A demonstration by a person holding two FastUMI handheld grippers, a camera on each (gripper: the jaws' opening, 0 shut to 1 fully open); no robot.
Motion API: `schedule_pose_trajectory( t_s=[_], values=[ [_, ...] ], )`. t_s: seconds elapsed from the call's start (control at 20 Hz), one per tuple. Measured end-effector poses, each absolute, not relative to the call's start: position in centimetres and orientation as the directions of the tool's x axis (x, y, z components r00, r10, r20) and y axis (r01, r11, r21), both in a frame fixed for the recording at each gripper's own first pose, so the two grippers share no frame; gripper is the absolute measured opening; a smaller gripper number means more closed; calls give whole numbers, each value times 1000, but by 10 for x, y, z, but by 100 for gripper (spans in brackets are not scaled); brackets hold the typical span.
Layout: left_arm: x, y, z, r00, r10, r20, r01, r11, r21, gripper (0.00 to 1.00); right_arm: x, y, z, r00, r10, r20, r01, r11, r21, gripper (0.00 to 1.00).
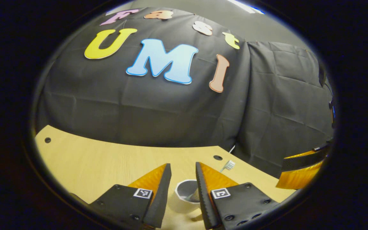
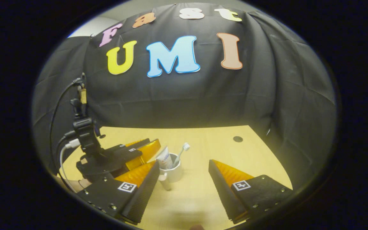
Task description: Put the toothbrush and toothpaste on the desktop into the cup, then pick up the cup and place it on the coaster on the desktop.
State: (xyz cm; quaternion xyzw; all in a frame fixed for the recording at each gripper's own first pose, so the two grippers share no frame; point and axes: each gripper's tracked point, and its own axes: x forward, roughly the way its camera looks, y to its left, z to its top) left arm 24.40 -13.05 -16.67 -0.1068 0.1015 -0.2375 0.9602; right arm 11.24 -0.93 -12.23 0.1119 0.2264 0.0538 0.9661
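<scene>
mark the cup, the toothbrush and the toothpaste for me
cup point(image 2: 175, 174): right gripper view, on its white outer wall.
toothbrush point(image 2: 186, 146): right gripper view, on the bristle head above the rim.
toothpaste point(image 2: 164, 159): right gripper view, on the tube body standing in the cup.

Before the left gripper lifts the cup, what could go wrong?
1. The toothpaste and toothbrush lean out over the rim of the cup, so a tilt could tip them out.
2. The left gripper straddles the cup with its jaws apart; closing off-centre might push it over.
</scene>
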Motion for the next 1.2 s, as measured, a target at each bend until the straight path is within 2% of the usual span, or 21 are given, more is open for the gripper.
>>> schedule_pose_trajectory(
  t_s=[0.05,0.1,0.15,0.2,0.25,0.3,0.45,0.5,0.55,0.6,1.2],
  values=[
    [240,-125,-163,875,-462,-144,421,873,-246,58,114,-5,-124,887,162,-432,-58,968,243,93],
    [237,-118,-158,880,-454,-140,415,877,-241,79,116,-1,-126,882,171,-440,-64,967,248,93],
    [232,-111,-154,887,-441,-135,403,884,-235,90,117,4,-128,875,181,-448,-72,965,251,93],
    [230,-101,-149,898,-420,-131,385,895,-226,78,117,8,-131,869,190,-458,-80,965,249,93],
    [226,-97,-144,900,-416,-127,383,896,-224,80,119,12,-133,862,196,-468,-86,966,245,93],
    [222,-91,-140,907,-402,-128,370,904,-215,94,119,17,-135,855,204,-476,-95,965,243,93],
    [209,-78,-132,914,-385,-128,355,912,-205,94,124,28,-142,833,218,-509,-107,966,237,93],
    [205,-73,-131,917,-377,-130,348,915,-203,99,125,32,-145,823,222,-523,-109,965,237,93],
    [202,-69,-130,919,-370,-135,340,919,-199,99,126,37,-148,813,228,-536,-113,965,238,93],
    [198,-65,-129,921,-364,-139,334,922,-196,94,127,42,-152,801,231,-552,-116,965,236,93],
    [156,-23,-126,938,-290,-187,249,944,-215,96,148,59,-210,598,205,-775,-29,971,235,93]
  ],
)
